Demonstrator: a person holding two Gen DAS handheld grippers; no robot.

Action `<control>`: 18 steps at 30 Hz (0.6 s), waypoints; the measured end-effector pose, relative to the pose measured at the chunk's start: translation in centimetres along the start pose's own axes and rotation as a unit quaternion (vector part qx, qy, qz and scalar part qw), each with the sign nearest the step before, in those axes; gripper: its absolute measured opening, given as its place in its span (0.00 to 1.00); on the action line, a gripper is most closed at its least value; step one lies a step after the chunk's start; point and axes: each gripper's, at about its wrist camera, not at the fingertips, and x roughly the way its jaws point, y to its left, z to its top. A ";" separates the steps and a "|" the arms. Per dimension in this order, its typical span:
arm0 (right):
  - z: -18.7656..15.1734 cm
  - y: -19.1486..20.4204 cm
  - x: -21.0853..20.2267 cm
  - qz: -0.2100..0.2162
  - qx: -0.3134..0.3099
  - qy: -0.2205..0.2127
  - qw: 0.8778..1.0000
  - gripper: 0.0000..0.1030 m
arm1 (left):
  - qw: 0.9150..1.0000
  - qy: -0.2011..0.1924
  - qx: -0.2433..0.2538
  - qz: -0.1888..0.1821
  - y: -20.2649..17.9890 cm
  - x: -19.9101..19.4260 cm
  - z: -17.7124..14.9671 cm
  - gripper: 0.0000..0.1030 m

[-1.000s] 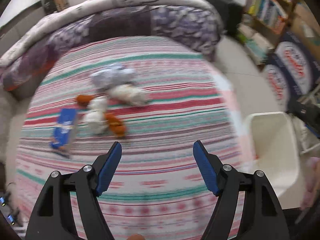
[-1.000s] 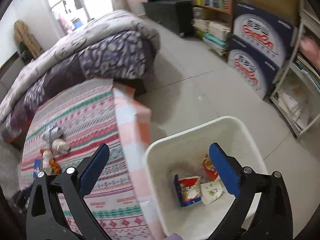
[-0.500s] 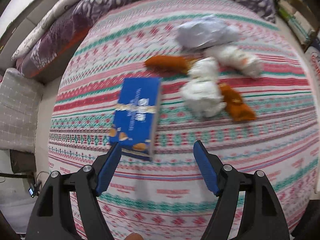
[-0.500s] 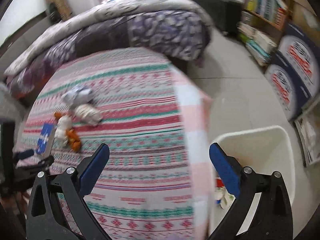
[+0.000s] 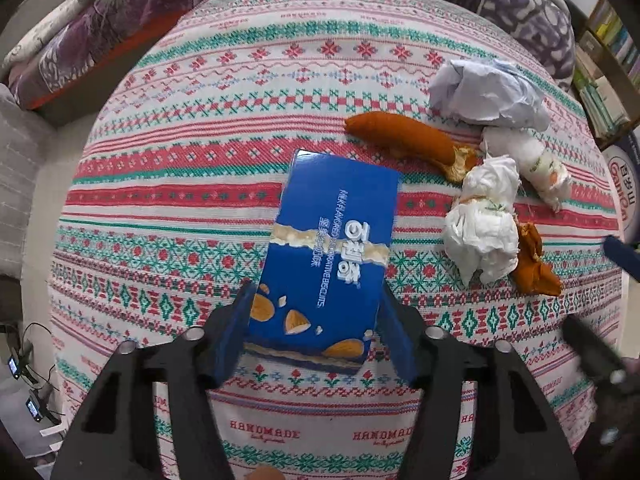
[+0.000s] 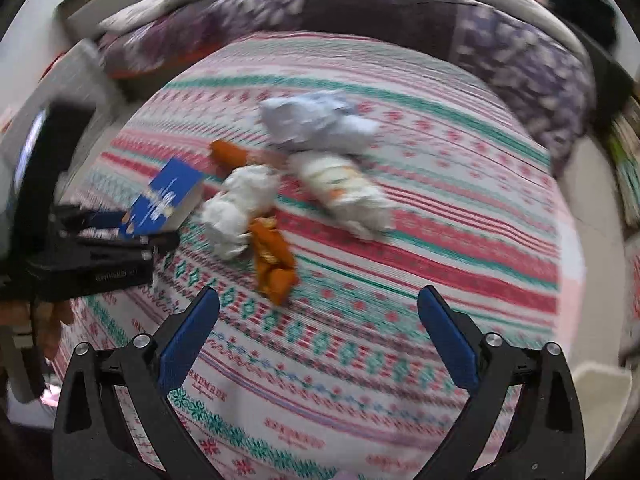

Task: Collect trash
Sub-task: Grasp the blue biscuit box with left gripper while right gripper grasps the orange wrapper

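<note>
A blue biscuit box lies flat on the striped bedspread. My left gripper straddles its near end. Its jaws are closing, and the blue pads meet the box's two long sides. To the box's right lie crumpled pale paper, a long orange peel, a white tissue wad, a white wrapper and more peel. My right gripper hovers open just short of that peel; its jaws are closing slightly with nothing between them. The box and left gripper show at left.
A folded purple quilt lies along the bed's far side. Bookshelves and a printed carton stand off the right edge. A corner of the white bin shows low right. Cables lie on the floor at left.
My left gripper came down over the blue box and narrowed onto its near end. My right gripper swung from the white bin across to the bed, toward the peel and tissue.
</note>
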 end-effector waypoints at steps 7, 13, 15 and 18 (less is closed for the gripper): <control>0.5 0.9 1.6 0.027 -0.006 -0.007 1.000 0.69 | 1.000 0.002 -0.012 0.013 0.5 -0.4 -0.9 0.55; 0.6 1.7 2.8 0.009 -0.025 0.003 1.000 0.37 | 0.999 -0.022 -0.035 0.024 1.8 -2.8 -1.4 0.55; 0.7 1.8 2.8 0.002 -0.022 0.003 1.000 0.23 | 0.998 -0.032 -0.043 0.021 1.9 -3.7 -1.7 0.55; 0.6 1.6 1.9 0.011 -0.003 -0.005 1.000 0.21 | 0.997 -0.049 -0.058 0.016 2.5 -5.4 -2.1 0.55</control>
